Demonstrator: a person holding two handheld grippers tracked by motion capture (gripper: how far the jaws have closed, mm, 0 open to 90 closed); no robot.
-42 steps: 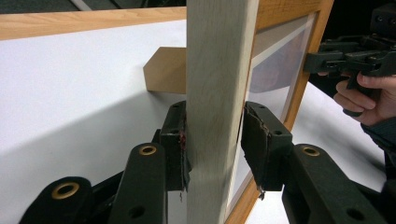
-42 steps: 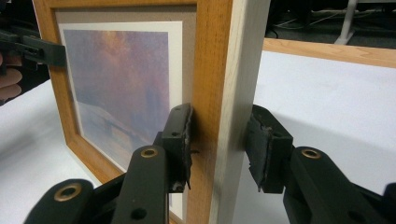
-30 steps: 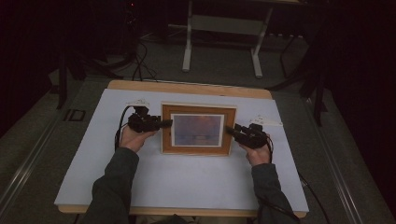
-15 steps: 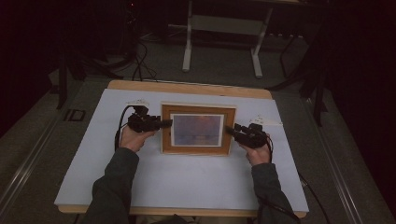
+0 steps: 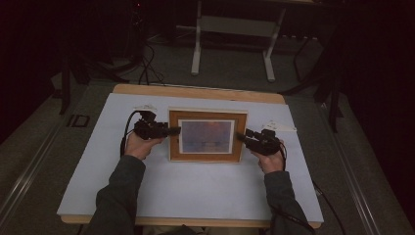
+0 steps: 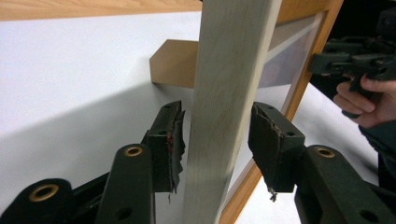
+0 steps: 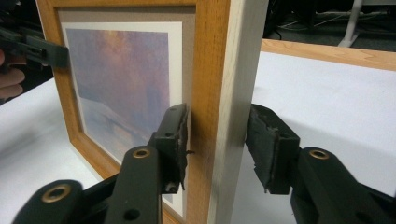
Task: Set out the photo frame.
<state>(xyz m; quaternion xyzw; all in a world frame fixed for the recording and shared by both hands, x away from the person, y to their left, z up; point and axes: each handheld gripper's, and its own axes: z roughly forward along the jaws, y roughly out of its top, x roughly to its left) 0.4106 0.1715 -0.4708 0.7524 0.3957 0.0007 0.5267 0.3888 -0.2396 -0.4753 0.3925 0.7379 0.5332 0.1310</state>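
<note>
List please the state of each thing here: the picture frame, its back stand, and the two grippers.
Picture frame: upright on the table, side edges between both grippers' jaws, not pinched.
Back stand: folded out behind the frame.
Left gripper: open, jaws have just been opening, gaps at both pads.
Right gripper: open, jaws have just been opening, clear of the frame.

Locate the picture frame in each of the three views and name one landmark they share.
High view: the picture frame stands mid-table between both grippers.
Left gripper view: its pale side edge rises between the open jaws, centre.
Right gripper view: its front and side edge sit centre-left, between the open jaws.
Shared landmark: the table's wooden far edge.
</note>
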